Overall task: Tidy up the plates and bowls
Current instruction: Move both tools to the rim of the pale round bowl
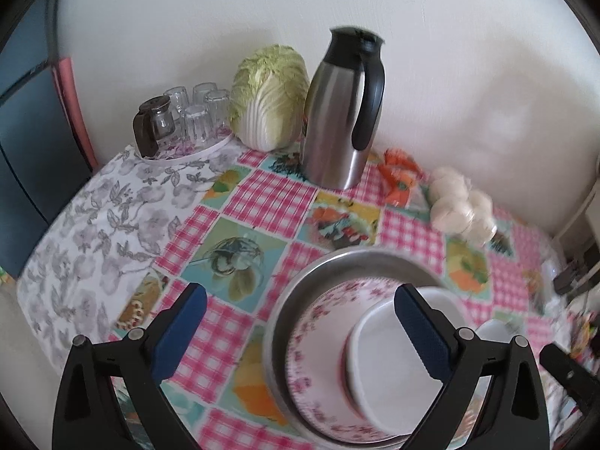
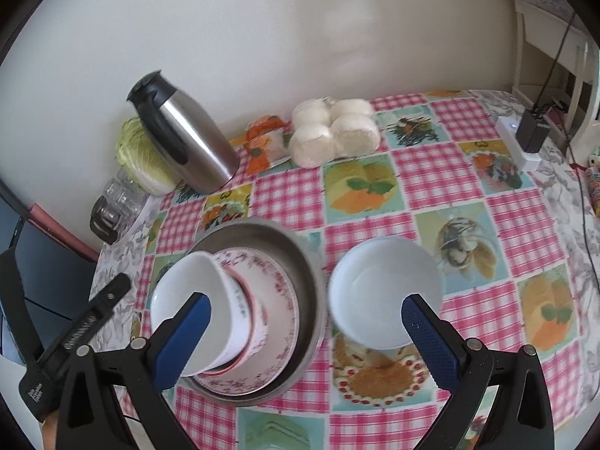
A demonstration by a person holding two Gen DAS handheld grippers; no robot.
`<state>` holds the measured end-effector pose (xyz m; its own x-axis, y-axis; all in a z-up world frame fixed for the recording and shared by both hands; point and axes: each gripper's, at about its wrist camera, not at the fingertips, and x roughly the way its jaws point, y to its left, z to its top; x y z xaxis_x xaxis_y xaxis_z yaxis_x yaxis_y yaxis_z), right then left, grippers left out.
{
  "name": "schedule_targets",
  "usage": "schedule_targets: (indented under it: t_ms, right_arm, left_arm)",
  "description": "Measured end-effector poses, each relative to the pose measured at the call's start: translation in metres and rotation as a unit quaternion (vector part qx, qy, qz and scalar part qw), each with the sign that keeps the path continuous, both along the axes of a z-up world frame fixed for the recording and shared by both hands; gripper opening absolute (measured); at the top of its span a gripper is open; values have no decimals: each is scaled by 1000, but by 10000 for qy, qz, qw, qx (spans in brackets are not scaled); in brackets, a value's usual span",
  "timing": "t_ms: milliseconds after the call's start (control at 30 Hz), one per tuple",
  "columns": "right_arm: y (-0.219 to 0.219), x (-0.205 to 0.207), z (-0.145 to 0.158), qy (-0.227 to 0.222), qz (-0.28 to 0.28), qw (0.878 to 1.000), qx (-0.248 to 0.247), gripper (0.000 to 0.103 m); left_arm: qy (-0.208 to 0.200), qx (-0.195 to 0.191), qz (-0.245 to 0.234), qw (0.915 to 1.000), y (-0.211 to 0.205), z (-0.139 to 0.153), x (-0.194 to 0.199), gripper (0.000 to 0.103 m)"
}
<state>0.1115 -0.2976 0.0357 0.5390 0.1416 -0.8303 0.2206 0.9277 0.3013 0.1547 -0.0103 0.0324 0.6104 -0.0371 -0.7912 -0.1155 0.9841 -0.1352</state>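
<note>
A wide metal dish (image 2: 300, 247) on the checked tablecloth holds a floral plate (image 2: 279, 300). On that plate stand a red-rimmed bowl (image 2: 249, 311) and, topmost, a plain white bowl (image 2: 187, 285). The left wrist view shows the same metal dish (image 1: 337, 266), floral plate (image 1: 318, 322) and white bowl (image 1: 382, 360). A second white bowl (image 2: 386, 288) stands alone on the cloth to the right of the dish. My left gripper (image 1: 303, 337) hangs open above the stack's left side and holds nothing. My right gripper (image 2: 307, 337) is open between the stack and the lone bowl, gripping neither.
Along the back wall are a steel thermos jug (image 1: 337, 112), a cabbage (image 1: 270, 97), upturned glasses on a tray (image 1: 195, 116), an orange packet (image 1: 399, 180) and a bag of white buns (image 1: 461, 202). A power strip with an adapter (image 2: 525, 138) lies at the far right.
</note>
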Motion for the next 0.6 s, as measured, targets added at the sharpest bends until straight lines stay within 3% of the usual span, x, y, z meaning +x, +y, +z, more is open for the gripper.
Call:
schedule_targets:
  t_ms: [67,133,333,600]
  right_arm:
    - [-15,-4,3,-43,-130,9999,-6,103]
    - [-28,-7,5,-83,-249,9997,2,103]
    - [-73,-18,6,-175,-655,9971,353,103]
    - [-115,-30,-6,29,-1050,9944,120,103]
  left_arm:
    - [-64,-445,26,9990,1,6,-1,100]
    - [-123,-594,-37,9982,-4,10,-2,100]
    - [-387,-332,-476,9976,-42,30,-8,100]
    - [-308,-93,-1312,9908,-102,36,-13,100]
